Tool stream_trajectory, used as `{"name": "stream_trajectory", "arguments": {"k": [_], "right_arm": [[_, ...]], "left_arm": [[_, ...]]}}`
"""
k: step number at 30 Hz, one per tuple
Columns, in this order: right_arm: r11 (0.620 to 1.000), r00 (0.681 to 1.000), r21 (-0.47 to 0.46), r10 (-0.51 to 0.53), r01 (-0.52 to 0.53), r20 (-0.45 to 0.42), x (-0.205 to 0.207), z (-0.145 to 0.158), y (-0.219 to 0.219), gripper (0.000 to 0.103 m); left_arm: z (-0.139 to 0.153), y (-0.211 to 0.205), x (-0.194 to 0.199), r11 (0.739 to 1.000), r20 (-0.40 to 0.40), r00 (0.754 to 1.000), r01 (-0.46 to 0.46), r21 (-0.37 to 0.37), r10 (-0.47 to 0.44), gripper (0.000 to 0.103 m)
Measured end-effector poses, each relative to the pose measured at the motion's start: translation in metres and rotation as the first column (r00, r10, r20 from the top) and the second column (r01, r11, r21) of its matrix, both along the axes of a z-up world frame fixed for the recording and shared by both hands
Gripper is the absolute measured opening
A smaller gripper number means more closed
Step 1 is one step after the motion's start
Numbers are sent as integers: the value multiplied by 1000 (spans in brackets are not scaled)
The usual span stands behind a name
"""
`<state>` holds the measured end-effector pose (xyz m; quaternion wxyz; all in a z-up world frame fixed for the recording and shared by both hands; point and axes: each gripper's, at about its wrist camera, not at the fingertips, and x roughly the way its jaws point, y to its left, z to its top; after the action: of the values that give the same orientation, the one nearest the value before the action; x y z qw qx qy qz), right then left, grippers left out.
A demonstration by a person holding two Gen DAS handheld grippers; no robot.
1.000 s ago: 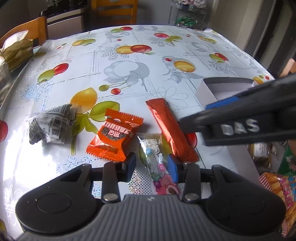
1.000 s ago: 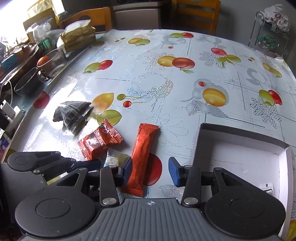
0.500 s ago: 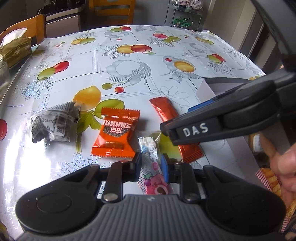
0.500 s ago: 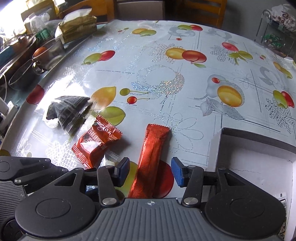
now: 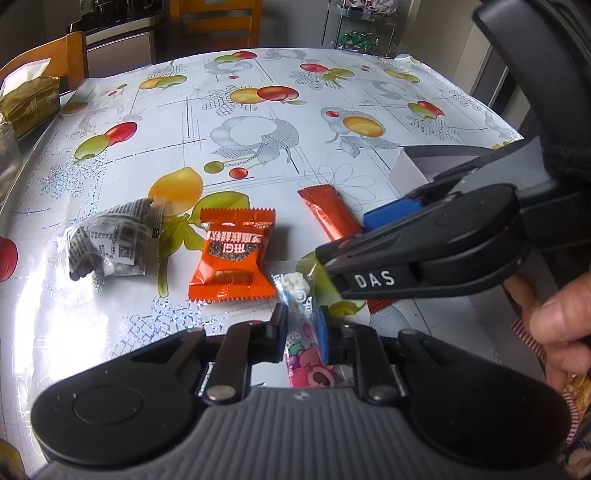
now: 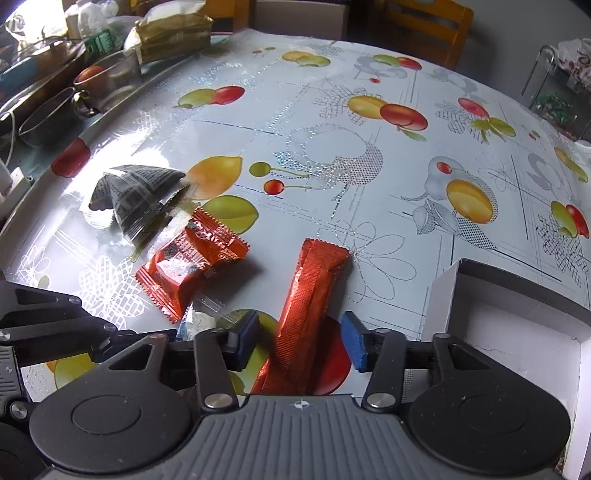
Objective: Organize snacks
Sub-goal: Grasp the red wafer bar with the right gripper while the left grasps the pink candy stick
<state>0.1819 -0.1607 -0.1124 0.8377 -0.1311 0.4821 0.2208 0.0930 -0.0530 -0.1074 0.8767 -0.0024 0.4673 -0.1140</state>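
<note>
My left gripper is shut on a clear candy packet with pink print, low over the table. My right gripper is open, its fingers on either side of a long red snack bar that lies flat; the bar also shows in the left wrist view. An orange square snack pack and a newspaper-print packet lie to the left; both show in the right wrist view. A white open box stands at the right.
The table carries a fruit-print cloth. A gold tissue pack, glass bowls and clutter sit along the left edge. Wooden chairs stand at the far side. More snack packs lie at the lower right.
My left gripper closed from open onto the clear candy packet. My right gripper moved forward over the red bar, staying open.
</note>
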Motion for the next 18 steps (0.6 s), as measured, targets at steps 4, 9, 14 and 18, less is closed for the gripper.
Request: {"name": "stream_trajectory", "arguments": {"k": [4, 9, 14, 18], "right_arm": [[1000, 1000, 9, 8, -8, -3, -2, 2, 0, 25], [999, 1000, 32, -16, 16, -25, -3, 3, -5, 24], [997, 999, 61, -39, 41, -33, -8, 9, -11, 24], [996, 999, 80, -42, 44, -22, -12, 18, -14, 24]], "left_arm": [[1, -1, -2, 1000, -4, 1000, 4, -1, -4, 10], [4, -2, -6, 1000, -4, 1000, 12, -2, -12, 7], [9, -3, -10, 1000, 5, 1000, 10, -1, -10, 6], [14, -6, -12, 1000, 18, 1000, 14, 0, -14, 6]]}}
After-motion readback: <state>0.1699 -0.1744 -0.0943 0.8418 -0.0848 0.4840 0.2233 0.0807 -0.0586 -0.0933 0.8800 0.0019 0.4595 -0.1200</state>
